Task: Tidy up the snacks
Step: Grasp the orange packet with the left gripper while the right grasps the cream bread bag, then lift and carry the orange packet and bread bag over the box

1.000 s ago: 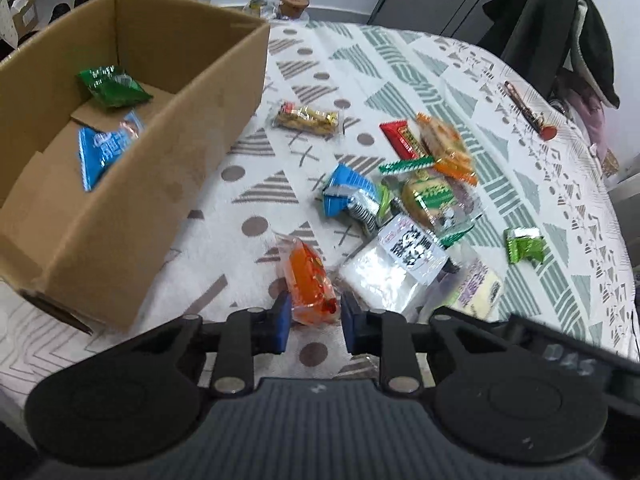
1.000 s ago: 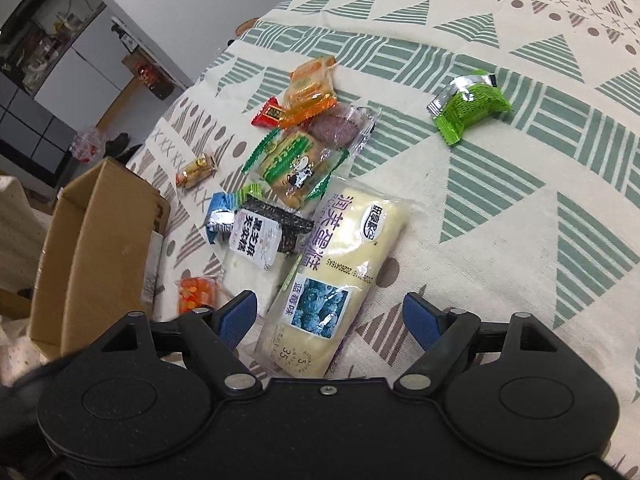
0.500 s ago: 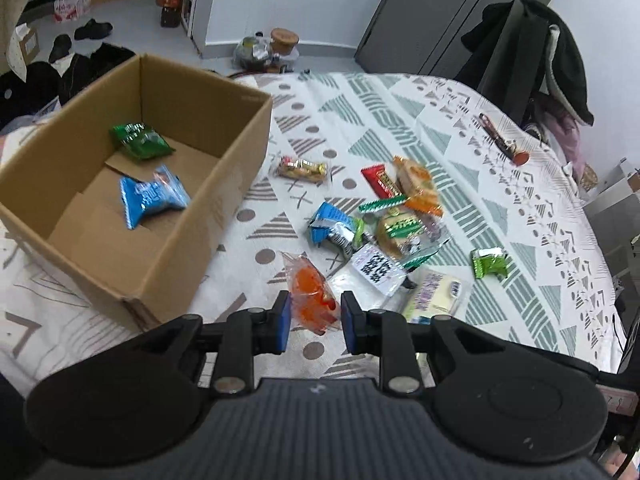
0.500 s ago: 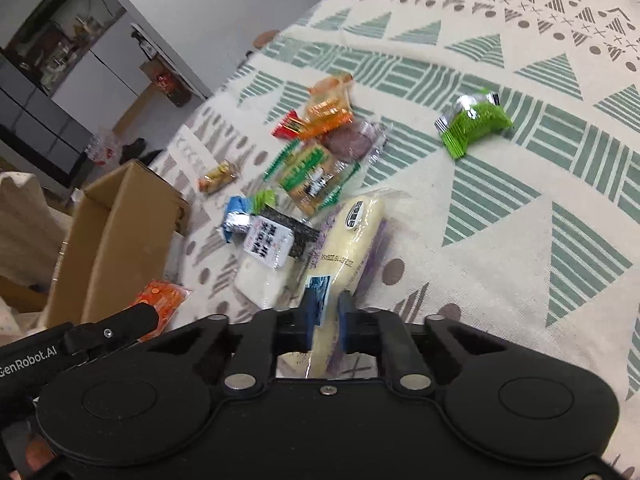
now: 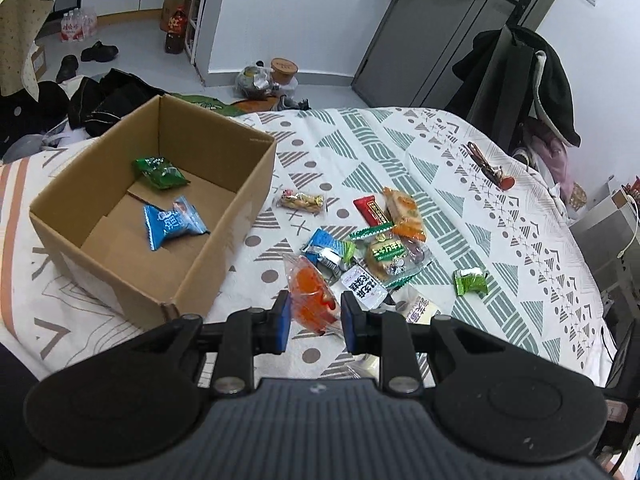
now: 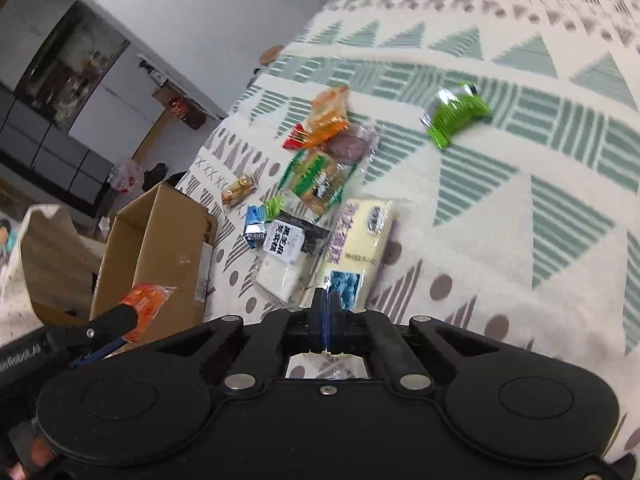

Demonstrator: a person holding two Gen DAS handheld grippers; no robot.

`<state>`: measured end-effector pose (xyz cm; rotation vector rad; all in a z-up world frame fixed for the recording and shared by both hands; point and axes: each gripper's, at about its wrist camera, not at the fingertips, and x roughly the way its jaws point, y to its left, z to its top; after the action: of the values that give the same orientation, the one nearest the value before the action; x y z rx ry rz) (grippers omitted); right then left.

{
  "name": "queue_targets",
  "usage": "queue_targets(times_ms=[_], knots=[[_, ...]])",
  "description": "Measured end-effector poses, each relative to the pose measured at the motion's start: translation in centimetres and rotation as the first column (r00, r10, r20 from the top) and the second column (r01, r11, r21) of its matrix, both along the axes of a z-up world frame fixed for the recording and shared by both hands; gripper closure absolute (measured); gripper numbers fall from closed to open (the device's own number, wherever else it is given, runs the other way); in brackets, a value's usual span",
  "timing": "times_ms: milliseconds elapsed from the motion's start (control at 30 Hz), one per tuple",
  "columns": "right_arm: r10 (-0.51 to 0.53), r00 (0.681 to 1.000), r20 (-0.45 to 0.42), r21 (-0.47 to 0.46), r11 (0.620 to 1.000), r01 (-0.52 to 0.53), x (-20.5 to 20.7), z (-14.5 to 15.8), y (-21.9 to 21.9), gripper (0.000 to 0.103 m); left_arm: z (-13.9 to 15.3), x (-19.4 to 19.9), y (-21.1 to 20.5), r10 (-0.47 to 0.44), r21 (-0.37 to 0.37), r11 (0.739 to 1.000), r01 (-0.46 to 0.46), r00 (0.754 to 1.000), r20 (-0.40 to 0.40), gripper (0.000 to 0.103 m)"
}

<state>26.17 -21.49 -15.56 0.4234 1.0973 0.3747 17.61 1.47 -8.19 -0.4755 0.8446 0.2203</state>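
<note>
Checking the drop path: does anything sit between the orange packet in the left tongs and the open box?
Nothing visible does. The orange packet is clamped in the left tongs, lifted above the cloth, and the box is open-topped to its left, holding only a green pack and a blue pack.

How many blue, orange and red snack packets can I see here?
Blue packets: 2
Orange packets: 2
Red packet: 1
Total: 5

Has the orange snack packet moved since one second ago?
Yes. The orange snack packet, clamped in the left hand-held gripper, rose off the tablecloth.
</note>
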Motion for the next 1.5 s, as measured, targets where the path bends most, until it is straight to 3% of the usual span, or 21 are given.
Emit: queue_targets(times_ms=[100,167,233,533,767,967,1100,1233,1300,1367,1500], knots=[[0.004,1.0,-0.004,0.012,1.0,-0.004,0.1,-0.1,0.4,0.083,-0.2,-0.1,0.2,0.003,-0.001,1.0,-0.003,1.0,-0.002,0.078],[0.006,1.0,0.001,0.001,1.0,-0.006,0.1,-0.1,0.8,0.059,-0.6,-0.1,0.2,0.001,-0.003,1.0,-0.001,1.0,-0.009,0.078],[0.008,1.0,0.007,-0.017,1.0,-0.008,0.4,-0.3,1.2,0.051,-1.0,0.1,0.3,-0.006,-0.008,1.0,0.006,1.0,-0.016,0.078],[0.018,1.0,0.016,-0.17,0.985,-0.015,1.9,-2.1,3.5,0.051,-3.9,1.9,0.5,-0.037,-0.025,0.999,0.035,0.998,-0.059,0.078],[0.064,0.998,0.022,-0.281,0.958,-0.055,2.4,-3.0,5.5,0.034,-6.3,3.5,0.9,-0.046,-0.032,0.999,0.043,0.992,-0.117,0.078],[0.078,0.996,0.039,-0.299,0.952,-0.063,2.8,-3.3,5.8,0.028,-6.9,4.4,1.0,-0.048,-0.032,0.999,0.044,0.99,-0.132,0.078],[0.121,0.991,0.05,-0.359,0.928,-0.095,2.6,-3.6,6.6,0.027,-7.0,4.6,0.7,-0.054,-0.026,0.998,0.051,0.989,-0.139,0.078],[0.119,0.992,0.051,-0.409,0.908,-0.088,2.4,-3.5,6.5,0.033,-6.6,4.5,0.4,-0.055,-0.019,0.998,0.053,0.989,-0.135,0.078],[0.096,0.994,0.054,-0.411,0.909,-0.065,2.3,-3.3,6.0,0.043,-6.3,4.4,0.3,-0.056,-0.012,0.998,0.055,0.99,-0.13,0.078],[0.079,0.995,0.059,-0.425,0.904,-0.047,2.2,-3.2,5.6,0.067,-6.0,4.1,0.2,-0.054,-0.008,0.999,0.053,0.991,-0.124,0.078],[0.046,0.998,0.054,-0.373,0.927,-0.022,2.1,-2.8,4.3,0.071,-5.1,3.5,0.2,-0.047,-0.003,0.999,0.047,0.993,-0.112,0.078]])
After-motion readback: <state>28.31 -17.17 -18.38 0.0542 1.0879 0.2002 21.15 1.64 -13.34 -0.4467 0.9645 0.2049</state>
